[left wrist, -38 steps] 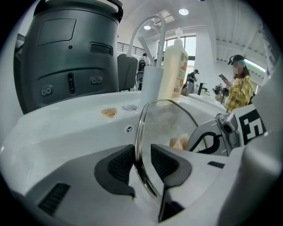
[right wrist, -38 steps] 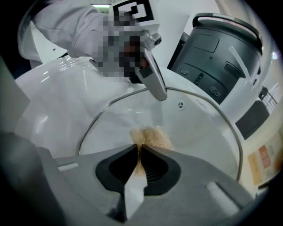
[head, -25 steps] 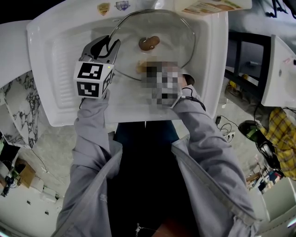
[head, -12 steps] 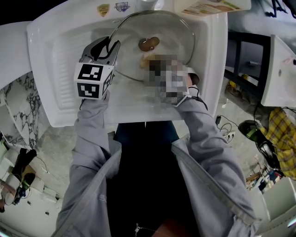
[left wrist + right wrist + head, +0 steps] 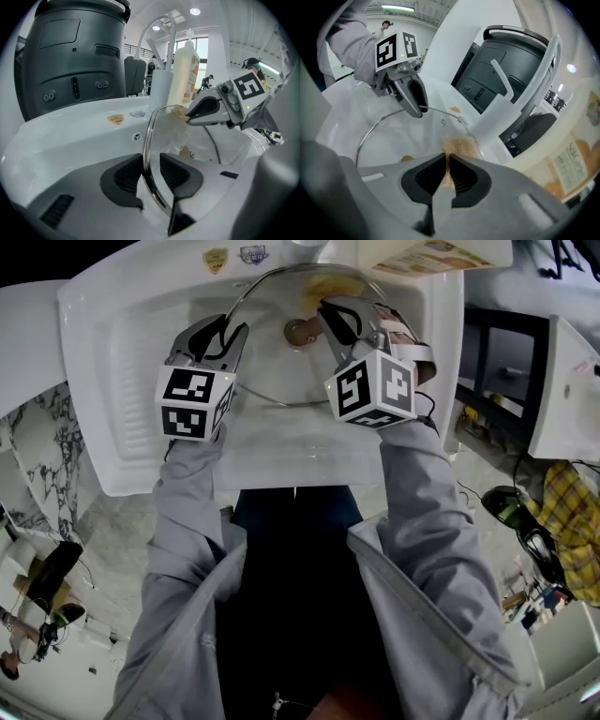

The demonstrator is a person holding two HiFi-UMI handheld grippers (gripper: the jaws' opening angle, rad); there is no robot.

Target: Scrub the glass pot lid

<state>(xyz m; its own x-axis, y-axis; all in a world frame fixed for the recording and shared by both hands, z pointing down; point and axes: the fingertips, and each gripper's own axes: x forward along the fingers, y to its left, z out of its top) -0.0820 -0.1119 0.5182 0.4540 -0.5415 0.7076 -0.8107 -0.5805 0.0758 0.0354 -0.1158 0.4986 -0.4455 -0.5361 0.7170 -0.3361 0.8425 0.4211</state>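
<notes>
- Lid [image 5: 272,367]: stands tilted in the sink [image 5: 112,362]. Its left rim is clamped between the fingers of the left gripper [image 5: 151,169], which has not shifted.
- Right gripper [image 5: 447,176]: fingers closed on a yellow sponge [image 5: 459,144]. It has just swept from the lid's near-middle to the far rim, past the knob [image 5: 300,331].
- Reading: scrubbing is probably mid-stroke, with the far edge now being covered.
</notes>
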